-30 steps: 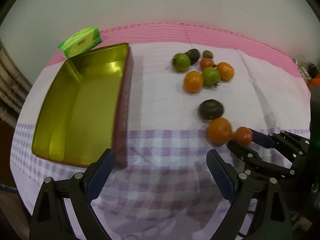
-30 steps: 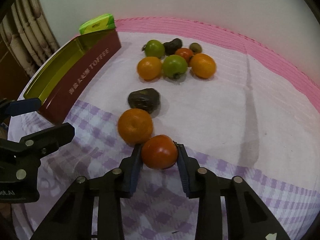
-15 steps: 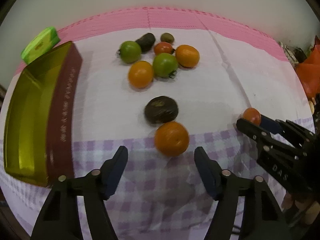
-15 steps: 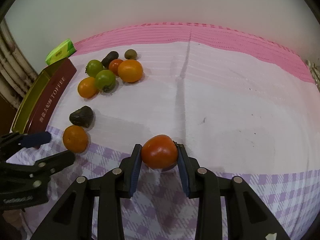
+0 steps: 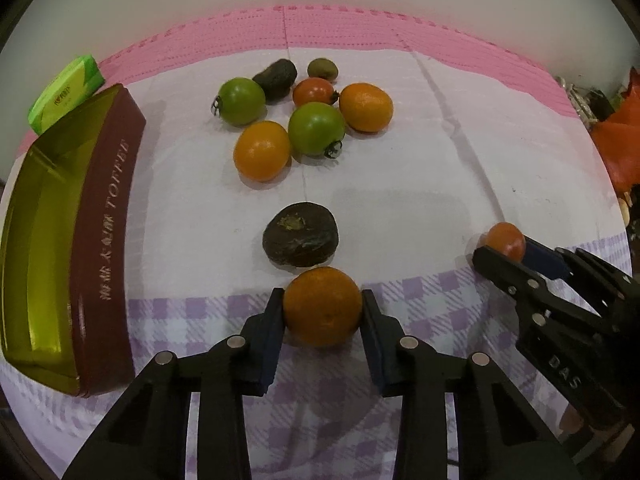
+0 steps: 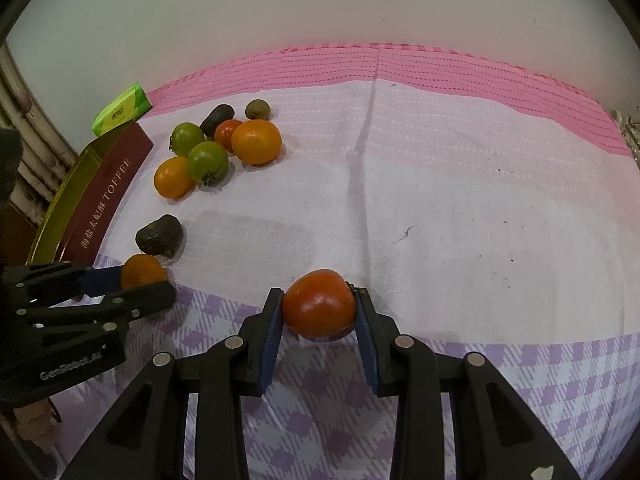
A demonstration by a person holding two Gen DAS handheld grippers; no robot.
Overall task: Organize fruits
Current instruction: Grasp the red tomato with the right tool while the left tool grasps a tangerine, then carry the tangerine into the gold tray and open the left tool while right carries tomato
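My left gripper [image 5: 322,314] has slid forward, so its fingers now pinch the round orange fruit [image 5: 322,307] on the table. My right gripper [image 6: 319,312] squeezes the red tomato [image 6: 319,303], ready for the gold tin box [image 5: 48,240].

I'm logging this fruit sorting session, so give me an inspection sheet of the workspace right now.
Surface: pink, white and purple-check cloth, some dark specks.
Job's things: open toffee tin at left, nothing seen inside; cluster of seven fruits; dark fruit apart from it.
Clutter: green packet behind the tin.
Grippers: left gripper shut on orange; right gripper shut on red tomato.
Cables: nothing seen.
Surroundings: pale wall.
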